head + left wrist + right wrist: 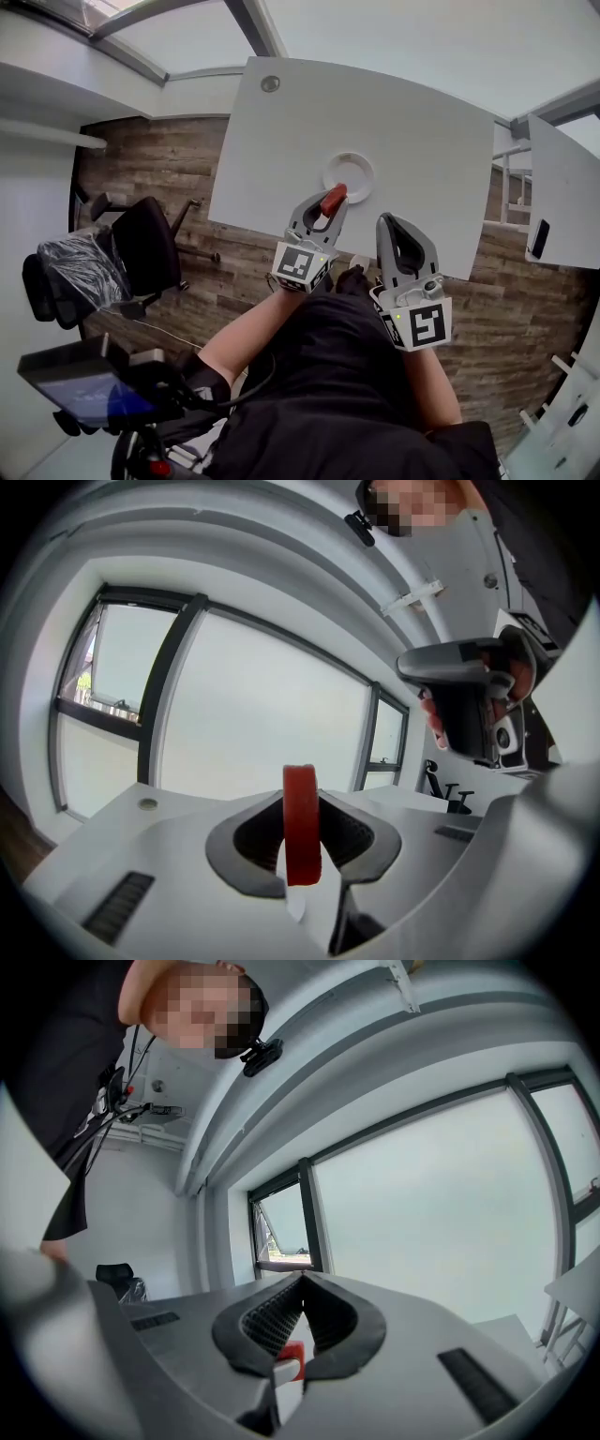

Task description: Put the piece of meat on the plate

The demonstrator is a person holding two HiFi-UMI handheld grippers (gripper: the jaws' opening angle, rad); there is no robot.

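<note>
The head view looks steeply down on the table (281, 141); both gripper views face level toward the windows (262, 724).

The plate (361, 169) was partly covered by the piece of meat (334, 199) and the left gripper (324, 214). A dark object (538, 238) on the side table (562, 178), itself cut off at the right, could not be identified.

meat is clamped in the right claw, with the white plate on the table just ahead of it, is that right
Not quite. The meat is clamped in the left claw, not the right: the left gripper view shows the red slice between its jaws. The right claw is shut, empty. The white plate on the table is just ahead.
</note>
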